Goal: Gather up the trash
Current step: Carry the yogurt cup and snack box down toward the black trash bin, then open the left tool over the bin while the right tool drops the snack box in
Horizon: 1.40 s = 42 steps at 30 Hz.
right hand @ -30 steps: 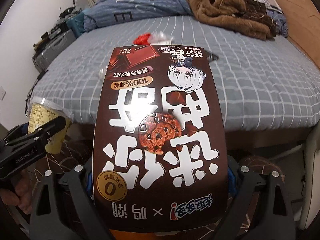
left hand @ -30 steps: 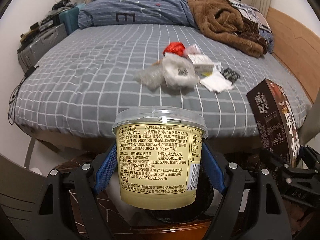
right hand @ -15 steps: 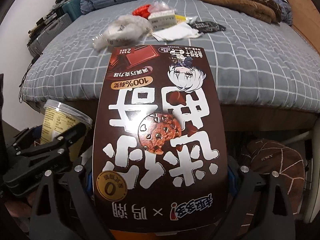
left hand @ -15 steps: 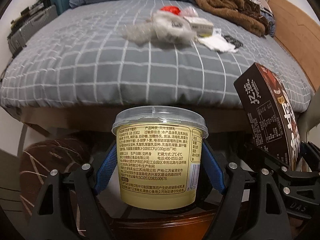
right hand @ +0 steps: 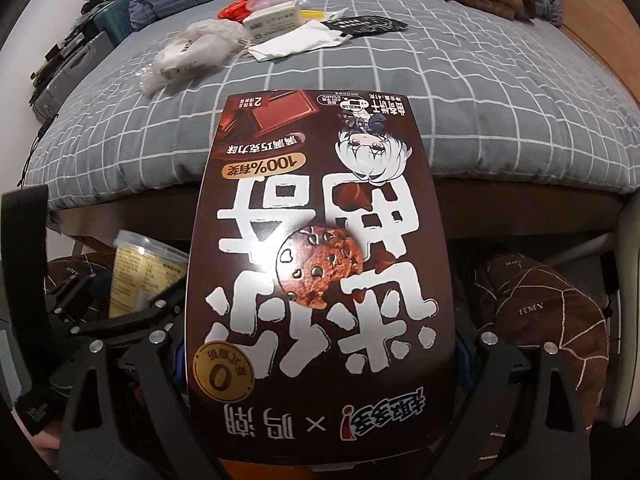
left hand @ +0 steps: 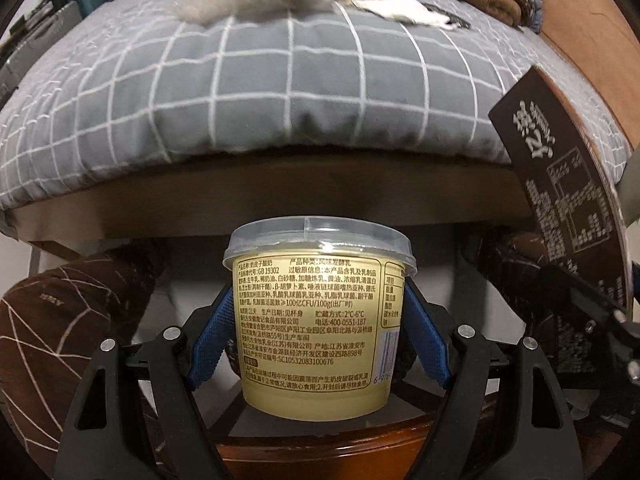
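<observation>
Both grippers lower than before, bed [left hand: 280,92] edge now above them: left gripper [left hand: 318,330] clamped on yellow yogurt cup [left hand: 316,320]; right gripper [right hand: 320,364] clamped on brown cookie box [right hand: 316,280].

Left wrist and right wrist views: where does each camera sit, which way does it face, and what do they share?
Left wrist: on the left gripper, looking along its fingers, tilted down at the bed's edge; its blue pads clamp a yellow yogurt cup.
Right wrist: on the right gripper, facing the bed; a brown cookie box held in it fills the frame.
Shared: bed, white wrappers, both held items; each view shows the other gripper, but no hand shows clearly.
</observation>
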Each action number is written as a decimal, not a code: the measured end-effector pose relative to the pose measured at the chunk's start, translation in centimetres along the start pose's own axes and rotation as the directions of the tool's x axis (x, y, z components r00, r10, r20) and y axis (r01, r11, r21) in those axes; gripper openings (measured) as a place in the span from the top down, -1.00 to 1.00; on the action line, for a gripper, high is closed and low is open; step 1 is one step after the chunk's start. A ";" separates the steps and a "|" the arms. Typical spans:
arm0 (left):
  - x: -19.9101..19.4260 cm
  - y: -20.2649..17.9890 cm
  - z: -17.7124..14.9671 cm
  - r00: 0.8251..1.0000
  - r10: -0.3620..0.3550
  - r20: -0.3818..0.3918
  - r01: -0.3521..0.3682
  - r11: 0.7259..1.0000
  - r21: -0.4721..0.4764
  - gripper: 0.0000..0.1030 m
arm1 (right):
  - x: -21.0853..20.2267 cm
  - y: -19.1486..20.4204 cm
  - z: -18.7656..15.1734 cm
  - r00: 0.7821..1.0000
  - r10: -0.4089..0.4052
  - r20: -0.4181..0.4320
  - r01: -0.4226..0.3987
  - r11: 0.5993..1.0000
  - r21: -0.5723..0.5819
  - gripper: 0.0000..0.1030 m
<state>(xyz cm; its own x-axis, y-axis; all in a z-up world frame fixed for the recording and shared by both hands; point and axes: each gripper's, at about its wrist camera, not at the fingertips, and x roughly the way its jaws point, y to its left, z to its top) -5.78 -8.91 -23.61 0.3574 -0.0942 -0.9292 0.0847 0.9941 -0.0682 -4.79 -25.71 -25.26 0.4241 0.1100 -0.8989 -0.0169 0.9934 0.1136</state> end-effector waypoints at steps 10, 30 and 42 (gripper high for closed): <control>-0.6 -1.2 -0.9 0.999 -0.006 0.037 0.004 0.998 0.055 -0.82 | 0.1 0.0 0.0 1.000 0.000 -0.008 0.000 1.000 -0.004 -0.72; -2.4 5.8 0.4 0.994 0.079 0.074 -0.076 0.996 -0.044 -0.89 | 1.2 2.7 0.8 0.999 0.035 -0.031 -0.038 0.997 -0.071 -0.72; -2.4 7.5 -0.1 0.994 0.084 0.066 -0.080 0.994 -0.068 -0.89 | 5.4 5.1 -0.7 0.991 0.041 -0.129 -0.054 0.994 -0.098 -0.72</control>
<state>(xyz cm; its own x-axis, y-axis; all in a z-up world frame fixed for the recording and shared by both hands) -6.06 -1.23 -21.90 0.4243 -0.0136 -0.9054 -0.0080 0.9998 -0.0187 -3.20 -19.99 -29.85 0.3027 0.1538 -0.9406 -0.1279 0.9845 0.1199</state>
